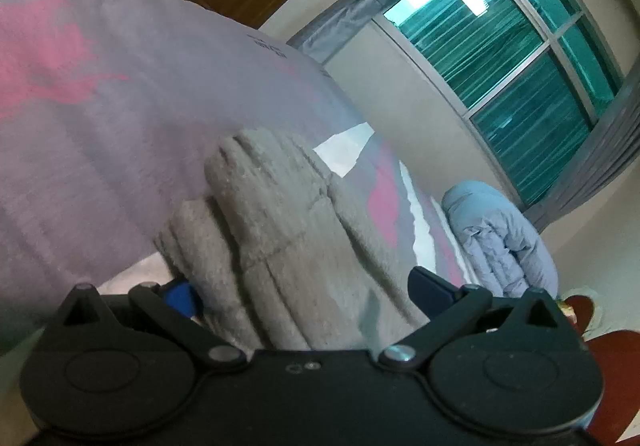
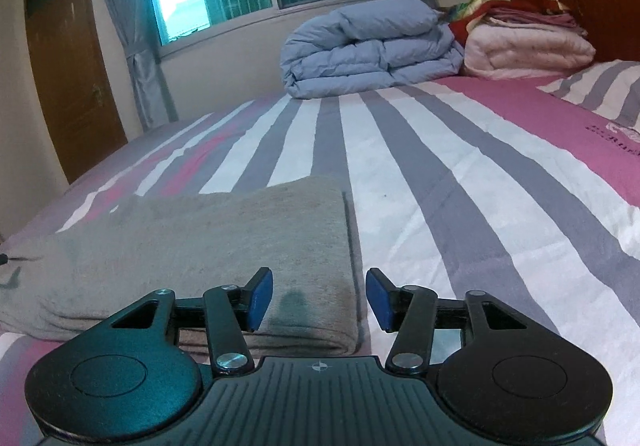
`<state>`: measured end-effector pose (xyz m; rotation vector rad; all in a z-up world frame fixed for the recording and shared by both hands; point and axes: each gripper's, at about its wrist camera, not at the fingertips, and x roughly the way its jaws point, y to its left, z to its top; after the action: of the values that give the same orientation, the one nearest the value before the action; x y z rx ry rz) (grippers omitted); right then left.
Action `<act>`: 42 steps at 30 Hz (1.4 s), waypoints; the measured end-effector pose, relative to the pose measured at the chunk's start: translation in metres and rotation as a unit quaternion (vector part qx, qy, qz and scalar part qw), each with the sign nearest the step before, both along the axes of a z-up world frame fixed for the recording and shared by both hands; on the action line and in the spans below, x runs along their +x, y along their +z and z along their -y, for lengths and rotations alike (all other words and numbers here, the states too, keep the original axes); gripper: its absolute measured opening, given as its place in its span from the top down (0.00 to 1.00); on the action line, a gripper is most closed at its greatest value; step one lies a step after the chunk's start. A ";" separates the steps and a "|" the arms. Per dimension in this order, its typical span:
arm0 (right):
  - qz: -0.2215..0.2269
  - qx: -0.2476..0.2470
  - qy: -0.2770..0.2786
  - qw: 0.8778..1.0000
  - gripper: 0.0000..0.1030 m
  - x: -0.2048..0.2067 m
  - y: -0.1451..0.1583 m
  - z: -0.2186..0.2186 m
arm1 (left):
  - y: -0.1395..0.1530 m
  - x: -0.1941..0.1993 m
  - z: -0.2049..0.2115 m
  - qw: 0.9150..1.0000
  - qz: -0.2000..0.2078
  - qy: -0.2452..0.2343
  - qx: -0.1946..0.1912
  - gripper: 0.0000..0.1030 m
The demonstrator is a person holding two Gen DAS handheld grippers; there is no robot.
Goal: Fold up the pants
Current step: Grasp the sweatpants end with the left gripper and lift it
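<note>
The left gripper (image 1: 304,294) has its jaws spread wide with a thick bunch of the grey pants (image 1: 280,214) filling the gap between them; whether the pads truly pinch the cloth cannot be told from this view. The right gripper (image 2: 319,300) stands with jaws parted and nothing between them, just above the near right corner of the pants (image 2: 192,246), which lie ahead and to its left as a flat folded slab on the striped bedsheet (image 2: 460,174). Judging by that, a fold is under way or nearly finished. To do it well, the left jaws should close on all the gathered layers at once, not only the top one, and the right jaws should come down over the corner edge below them, so both ends travel level and the edges stack squarely. Far beyond the jaws, a blue duvet (image 2: 368,46) sits folded near the window.
</note>
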<state>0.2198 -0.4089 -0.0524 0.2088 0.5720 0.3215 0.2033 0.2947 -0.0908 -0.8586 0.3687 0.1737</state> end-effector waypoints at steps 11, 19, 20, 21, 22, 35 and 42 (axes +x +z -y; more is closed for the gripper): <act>-0.012 0.041 -0.048 0.998 0.49 0.004 0.000 0.022 | -0.010 -0.022 -0.010 0.998 0.008 0.033 -0.053 0.77; -0.008 0.101 -0.101 0.990 0.49 -0.010 0.021 0.072 | 0.064 -0.036 0.037 0.996 0.055 0.015 0.068 0.77; -0.007 0.111 -0.107 0.988 0.49 -0.014 0.024 0.081 | 0.077 -0.034 0.047 0.994 0.063 0.006 0.084 0.77; -0.008 0.121 -0.115 0.986 0.49 -0.017 0.026 0.090 | 0.087 -0.032 0.054 0.993 0.068 -0.002 0.096 0.77; -0.012 0.132 -0.123 0.984 0.48 -0.020 0.027 0.099 | 0.101 -0.028 0.066 0.991 0.074 -0.014 0.113 0.77; 0.000 0.212 -0.198 0.957 0.46 -0.054 0.033 0.150 | 0.149 0.022 0.270 0.950 0.076 -0.133 0.273 0.79; -0.009 0.273 -0.225 0.935 0.44 -0.058 0.024 0.172 | 0.128 0.037 0.364 0.913 0.060 -0.206 0.346 0.79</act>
<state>0.1618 -0.5807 -0.0287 0.8685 0.4250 0.0242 0.2402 -0.0690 0.0372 -0.0769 0.3320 -0.1414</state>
